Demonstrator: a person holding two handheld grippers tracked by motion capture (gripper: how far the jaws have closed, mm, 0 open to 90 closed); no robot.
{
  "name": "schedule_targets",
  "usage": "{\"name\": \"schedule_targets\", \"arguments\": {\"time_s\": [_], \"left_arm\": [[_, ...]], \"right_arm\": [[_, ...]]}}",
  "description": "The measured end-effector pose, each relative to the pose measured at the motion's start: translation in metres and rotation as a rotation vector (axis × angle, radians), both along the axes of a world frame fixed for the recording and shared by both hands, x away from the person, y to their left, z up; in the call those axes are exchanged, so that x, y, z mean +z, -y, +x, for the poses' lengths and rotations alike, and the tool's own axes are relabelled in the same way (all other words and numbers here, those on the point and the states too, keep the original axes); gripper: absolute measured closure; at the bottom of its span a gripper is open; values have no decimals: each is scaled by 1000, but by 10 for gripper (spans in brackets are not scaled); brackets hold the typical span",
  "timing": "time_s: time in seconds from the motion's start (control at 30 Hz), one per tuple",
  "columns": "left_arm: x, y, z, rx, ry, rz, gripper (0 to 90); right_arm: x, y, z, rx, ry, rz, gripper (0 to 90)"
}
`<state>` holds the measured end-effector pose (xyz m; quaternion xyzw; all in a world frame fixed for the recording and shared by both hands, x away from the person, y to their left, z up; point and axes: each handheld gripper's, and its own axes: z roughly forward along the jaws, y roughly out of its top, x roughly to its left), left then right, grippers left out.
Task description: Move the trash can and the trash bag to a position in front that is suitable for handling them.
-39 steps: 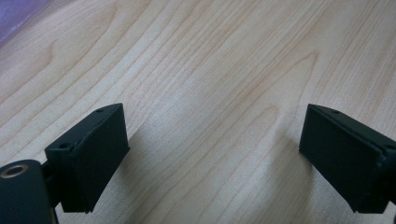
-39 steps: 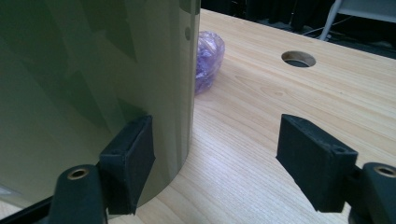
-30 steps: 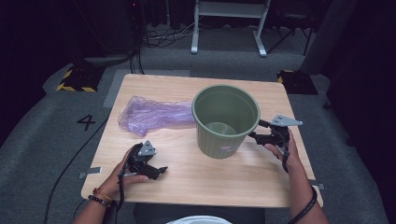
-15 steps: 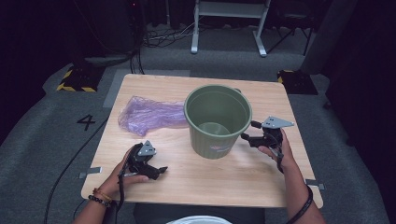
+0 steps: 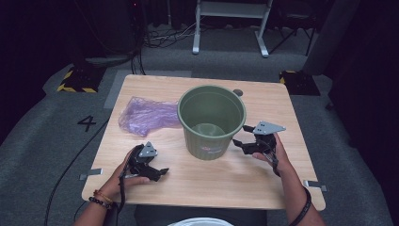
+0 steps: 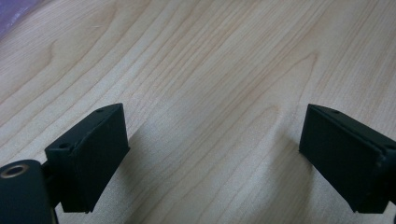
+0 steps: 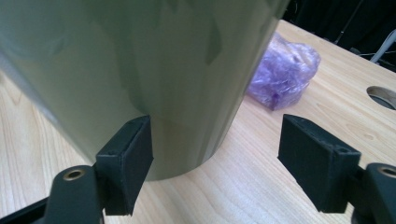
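A green plastic bucket (image 5: 207,141) stands upright in the middle of the wooden table (image 5: 235,188). Its wall (image 7: 140,70) looms close in the right gripper view. My right gripper (image 5: 241,136) sits at the bucket's right side, open, one jaw against the wall (image 7: 215,154). Its jaws have just been opening, and only the bucket's curved side lies ahead of the gap, ungripped. A crumpled purple plastic bag (image 5: 146,115) lies left of the bucket (image 7: 282,77). My left gripper (image 5: 159,172) rests low near the front left, open over bare wood (image 6: 212,149).
A round hole (image 5: 237,92) is cut in the table behind the bucket. A white rim (image 5: 202,221) shows below the front edge. A metal stand (image 5: 230,28) and striped floor blocks (image 5: 75,80) lie beyond the table.
The bucket has slid to the left, toward the purple bag, with my right gripper following at its side. My left gripper has stayed put.
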<state>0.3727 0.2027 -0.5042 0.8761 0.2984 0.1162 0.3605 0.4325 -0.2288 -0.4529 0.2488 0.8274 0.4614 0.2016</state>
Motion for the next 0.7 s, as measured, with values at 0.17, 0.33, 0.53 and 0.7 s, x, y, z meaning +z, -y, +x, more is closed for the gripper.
{"name": "schedule_targets", "arguments": {"time_s": [0.17,0.33,0.53,0.7], "left_arm": [[0,0,0,0,0,0,78],[0,0,0,0,0,0,78],[0,0,0,0,0,0,77],[0,0,0,-1,-1,-1,76]], "right_arm": [[-6,-1,-2,2,-1,-55,260],[-12,7,1,-48,-14,-95,262],[-12,18,10,-119,-19,-46,287],[-4,16,25,-175,-7,-12,306]]}}
